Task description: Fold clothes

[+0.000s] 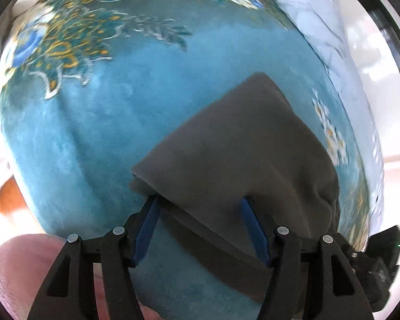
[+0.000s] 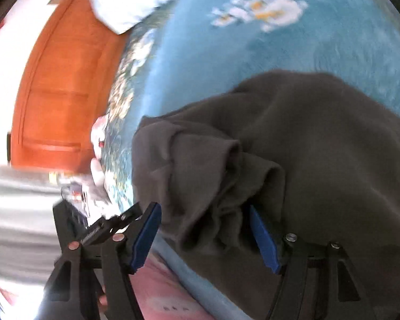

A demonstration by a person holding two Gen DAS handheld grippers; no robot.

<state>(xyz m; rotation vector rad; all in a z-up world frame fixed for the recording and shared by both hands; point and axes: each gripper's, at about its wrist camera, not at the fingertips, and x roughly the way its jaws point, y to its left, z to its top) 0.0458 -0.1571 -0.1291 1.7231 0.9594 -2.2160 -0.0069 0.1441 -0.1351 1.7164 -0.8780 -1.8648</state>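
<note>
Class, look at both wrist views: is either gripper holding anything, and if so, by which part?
Nothing is clamped. Both the left gripper and the right gripper stand open, their fingers straddling edges of the dark grey garment on the blue bedspread.

1. the blanket (image 1: 98, 122) spreads across most of the left wrist view, and the folded garment (image 1: 242, 144) lies on it, right of centre and near.
2. the left gripper (image 1: 200, 200) sits at the garment's near edge; its left finger (image 1: 146, 229) is beside the near-left corner and its right finger (image 1: 254, 229) is against the cloth.
3. a pale sheet (image 1: 317, 13) lies at the blanket's far right.
4. in the right wrist view the garment (image 2: 293, 146) fills the right and centre, on the blanket (image 2: 253, 50).
5. the right gripper (image 2: 202, 208) is near, with bunched cloth between its fingers.
6. a wooden door (image 2: 64, 93) stands to the left, beyond the blanket's edge.
</note>
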